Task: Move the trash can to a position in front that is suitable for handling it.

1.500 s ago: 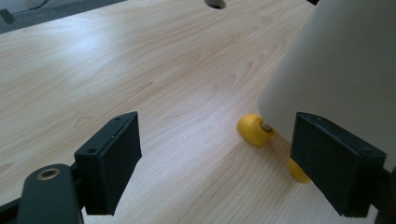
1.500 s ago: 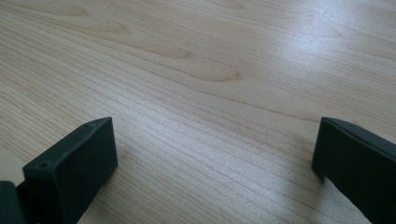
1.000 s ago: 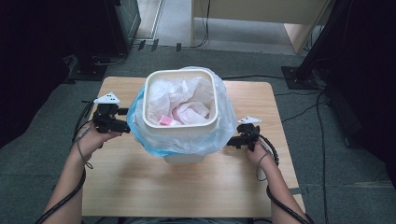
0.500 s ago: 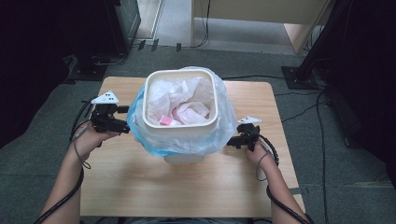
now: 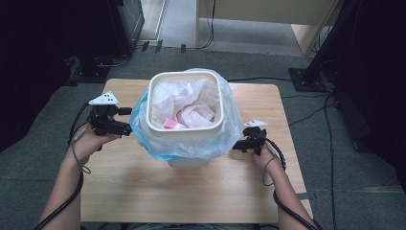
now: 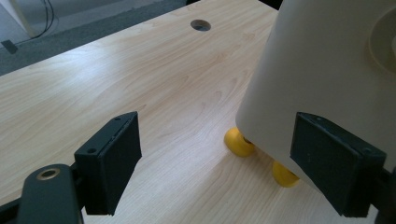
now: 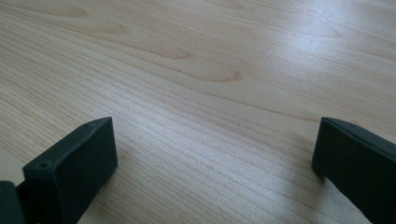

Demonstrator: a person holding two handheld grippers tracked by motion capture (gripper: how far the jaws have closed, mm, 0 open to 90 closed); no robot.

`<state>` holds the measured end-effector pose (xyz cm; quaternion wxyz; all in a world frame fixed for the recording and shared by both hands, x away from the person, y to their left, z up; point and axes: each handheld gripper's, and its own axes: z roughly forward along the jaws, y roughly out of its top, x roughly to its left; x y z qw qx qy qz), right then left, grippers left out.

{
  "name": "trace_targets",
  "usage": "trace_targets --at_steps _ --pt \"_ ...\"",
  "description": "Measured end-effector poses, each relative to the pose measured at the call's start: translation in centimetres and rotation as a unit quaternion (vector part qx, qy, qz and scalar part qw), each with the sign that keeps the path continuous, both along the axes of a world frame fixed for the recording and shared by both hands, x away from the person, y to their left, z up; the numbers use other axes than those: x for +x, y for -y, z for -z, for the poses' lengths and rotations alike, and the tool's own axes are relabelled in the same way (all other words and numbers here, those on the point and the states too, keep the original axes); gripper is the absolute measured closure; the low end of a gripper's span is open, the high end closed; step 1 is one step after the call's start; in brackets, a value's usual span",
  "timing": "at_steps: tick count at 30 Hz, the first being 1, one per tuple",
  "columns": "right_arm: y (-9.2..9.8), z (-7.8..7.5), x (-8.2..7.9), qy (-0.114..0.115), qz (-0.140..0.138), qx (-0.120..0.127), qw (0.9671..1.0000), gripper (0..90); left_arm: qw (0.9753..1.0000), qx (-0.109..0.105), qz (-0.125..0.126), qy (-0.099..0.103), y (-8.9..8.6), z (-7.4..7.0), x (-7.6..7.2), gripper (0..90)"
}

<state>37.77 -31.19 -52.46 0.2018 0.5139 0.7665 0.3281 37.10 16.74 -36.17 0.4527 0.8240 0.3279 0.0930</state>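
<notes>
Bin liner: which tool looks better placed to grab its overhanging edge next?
Probably the left tool. In the high view its open jaws sit right against the blue bin liner beside the bin. The right tool is open too, but its own view faces bare table.

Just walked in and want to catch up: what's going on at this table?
A person holds a claw in each hand on either side of a white bin lined with a bluish plastic bag, standing on a wooden table. The left claw is open beside the bag's edge; the right claw is open at the other side. Neither grips anything. The bin holds crumpled waste.
</notes>
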Motion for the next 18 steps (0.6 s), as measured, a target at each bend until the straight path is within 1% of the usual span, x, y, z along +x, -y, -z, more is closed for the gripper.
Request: trace_targets --at_steps 2,6,8,10,15,16,18 --pt "0.0 0.0 0.0 0.0 0.0 0.0 1.0 0.0 1.0 -0.001 0.0 -0.002 -0.2 -0.2 0.0 15.8" --pt "0.0 0.0 0.0 0.0 0.0 0.0 1.0 0.0 0.9999 -0.008 -0.006 0.003 -0.7 -0.9 -0.3 15.8" --pt "0.0 0.0 0.0 0.0 0.0 0.0 1.0 0.0 0.9999 -0.01 -0.006 0.004 -0.8 -1.1 -0.3 15.8" --pt "0.0 0.0 0.0 0.0 0.0 0.0 1.0 0.0 0.9999 -0.015 -0.005 0.004 -0.9 -1.3 -0.4 15.9" --pt "0.0 0.0 0.0 0.0 0.0 0.0 1.0 0.0 0.9997 -0.019 -0.012 0.005 -1.4 -1.9 -0.6 15.9" --pt "0.0 0.0 0.0 0.0 0.0 0.0 1.0 0.0 0.9997 -0.022 -0.013 0.003 -1.5 -2.0 -0.6 15.9" --pt "0.0 0.0 0.0 0.0 0.0 0.0 1.0 0.0 0.9995 -0.031 -0.008 -0.008 -1.6 -2.1 -0.6 15.9"
